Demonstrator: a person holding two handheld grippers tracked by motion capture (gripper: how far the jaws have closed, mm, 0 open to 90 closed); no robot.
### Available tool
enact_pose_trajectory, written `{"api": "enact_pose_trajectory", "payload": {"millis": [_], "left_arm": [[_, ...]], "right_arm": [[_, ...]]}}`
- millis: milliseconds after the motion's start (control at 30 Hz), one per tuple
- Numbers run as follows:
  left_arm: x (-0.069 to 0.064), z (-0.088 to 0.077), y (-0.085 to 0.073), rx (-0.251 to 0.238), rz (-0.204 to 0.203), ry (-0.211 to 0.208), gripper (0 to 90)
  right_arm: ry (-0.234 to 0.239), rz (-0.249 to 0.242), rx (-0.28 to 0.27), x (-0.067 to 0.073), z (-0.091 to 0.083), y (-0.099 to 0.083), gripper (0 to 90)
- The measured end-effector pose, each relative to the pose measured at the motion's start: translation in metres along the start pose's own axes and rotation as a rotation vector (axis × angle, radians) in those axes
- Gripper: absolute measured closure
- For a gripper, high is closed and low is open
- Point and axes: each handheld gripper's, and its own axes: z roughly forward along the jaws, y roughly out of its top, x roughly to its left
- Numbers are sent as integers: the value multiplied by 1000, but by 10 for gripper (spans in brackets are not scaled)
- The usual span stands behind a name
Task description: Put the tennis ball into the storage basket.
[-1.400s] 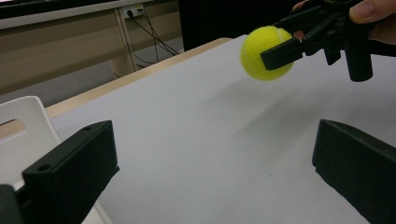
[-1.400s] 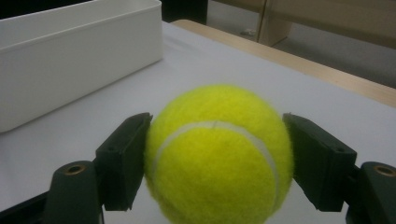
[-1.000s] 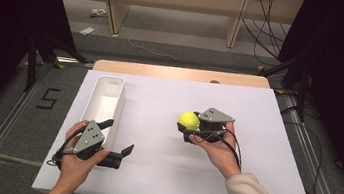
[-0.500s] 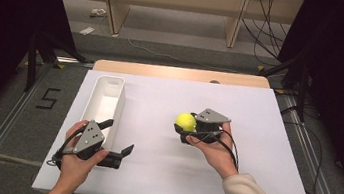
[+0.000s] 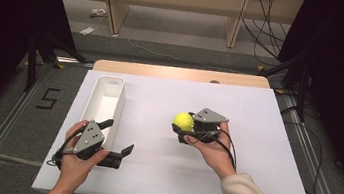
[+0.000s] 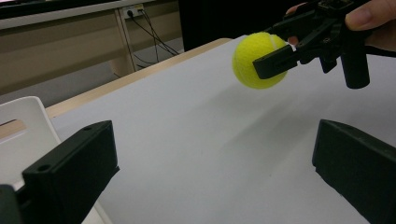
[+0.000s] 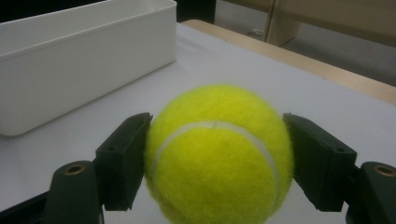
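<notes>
A yellow tennis ball is held a little above the white table top, with my right gripper shut on it. In the right gripper view the ball is clamped between both black jaws. My left gripper rests near the front left of the table, open and with nothing between its jaws. In the left gripper view the ball and the right gripper hang ahead at the upper right, with the ball's shadow on the table below.
A long white tray lies along the table's left side, just beyond my left gripper; its wall stands left of the ball. A wooden strip runs along the table's far edge. Dark floor and shelving legs lie beyond.
My right gripper has drifted slightly left with the ball in it. The left gripper has not moved.
</notes>
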Motion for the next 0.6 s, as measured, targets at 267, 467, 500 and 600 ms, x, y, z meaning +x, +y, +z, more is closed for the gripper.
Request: {"api": "enact_pose_trajectory", "payload": {"millis": [267,467,500,600], "left_arm": [[0,0,0,0,-2,1,0],[0,0,0,1,0,1,0],[0,0,0,0,-1,2,0],[0,0,0,0,-2,1,0]], "right_arm": [[0,1,0,2,1,1,273],[0,-2,5,4,2,0,273],[3,0,5,4,3,0,273],[3,1,4,4,3,1,273]]}}
